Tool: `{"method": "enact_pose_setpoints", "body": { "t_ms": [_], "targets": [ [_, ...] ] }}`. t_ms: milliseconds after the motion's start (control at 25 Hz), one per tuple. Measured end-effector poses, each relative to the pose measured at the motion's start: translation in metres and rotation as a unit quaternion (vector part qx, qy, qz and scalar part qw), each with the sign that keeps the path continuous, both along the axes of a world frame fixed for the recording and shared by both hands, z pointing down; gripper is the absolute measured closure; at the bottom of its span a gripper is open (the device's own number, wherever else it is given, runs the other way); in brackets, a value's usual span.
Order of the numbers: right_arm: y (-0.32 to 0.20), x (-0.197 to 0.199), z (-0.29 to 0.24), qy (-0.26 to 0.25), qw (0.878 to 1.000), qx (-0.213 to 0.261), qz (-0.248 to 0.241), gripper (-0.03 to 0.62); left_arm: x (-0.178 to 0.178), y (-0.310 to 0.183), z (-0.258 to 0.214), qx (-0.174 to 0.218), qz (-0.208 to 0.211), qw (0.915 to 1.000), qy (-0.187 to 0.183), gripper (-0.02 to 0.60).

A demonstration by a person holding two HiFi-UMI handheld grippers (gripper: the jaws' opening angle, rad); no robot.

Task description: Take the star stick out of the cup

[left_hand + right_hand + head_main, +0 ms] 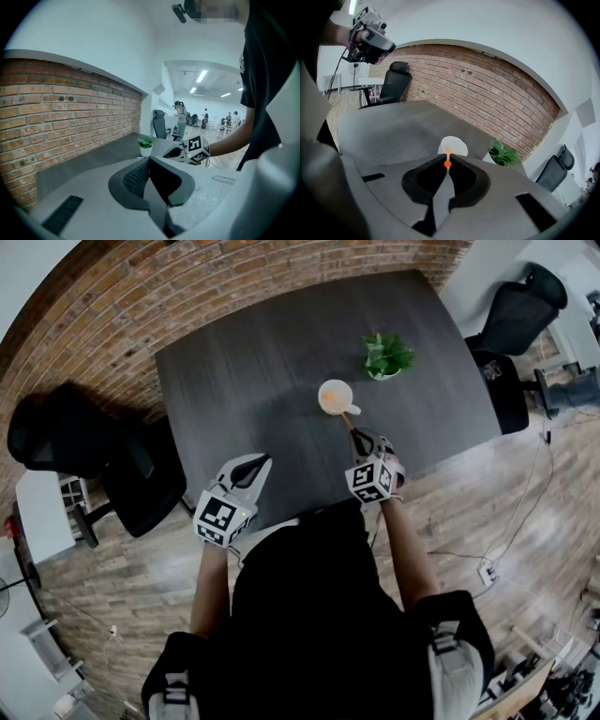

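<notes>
A white cup (335, 397) stands on the dark table (244, 371), and a thin orange star stick (348, 420) leans out of it toward me. My right gripper (359, 438) is shut on the stick's near end, just in front of the cup. In the right gripper view the orange stick (447, 159) is pinched at the jaw tips, with its far end still inside the cup (453, 146). My left gripper (251, 468) hovers over the table's near edge, well left of the cup. It is shut with nothing in it (149, 160).
A small potted plant (385, 356) stands just right of and behind the cup. Black office chairs sit at the left (75, 442) and at the far right (520, 310). A brick wall (487, 89) runs behind the table.
</notes>
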State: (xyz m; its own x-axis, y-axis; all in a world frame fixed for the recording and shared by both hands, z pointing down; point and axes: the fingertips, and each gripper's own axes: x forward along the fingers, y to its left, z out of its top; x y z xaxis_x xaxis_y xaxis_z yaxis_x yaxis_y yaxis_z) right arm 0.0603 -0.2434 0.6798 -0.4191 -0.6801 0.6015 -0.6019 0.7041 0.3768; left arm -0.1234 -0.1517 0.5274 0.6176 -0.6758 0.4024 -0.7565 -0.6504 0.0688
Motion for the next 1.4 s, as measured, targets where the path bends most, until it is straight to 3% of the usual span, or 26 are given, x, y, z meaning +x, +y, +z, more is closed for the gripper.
{"method": "enact_pose_setpoints", "body": {
  "t_ms": [720,1400],
  "targets": [
    [0.02,0.003,-0.027,0.003,1.0,0.025,0.007,0.577,0.009,0.016,-0.008,0.015,0.021,0.9996,0.015,0.58],
    [0.078,0.007,-0.067,-0.025,0.998,0.063,0.016,0.577,0.026,0.044,-0.005,0.023,0.058,0.9976,0.029,0.58]
  ]
}}
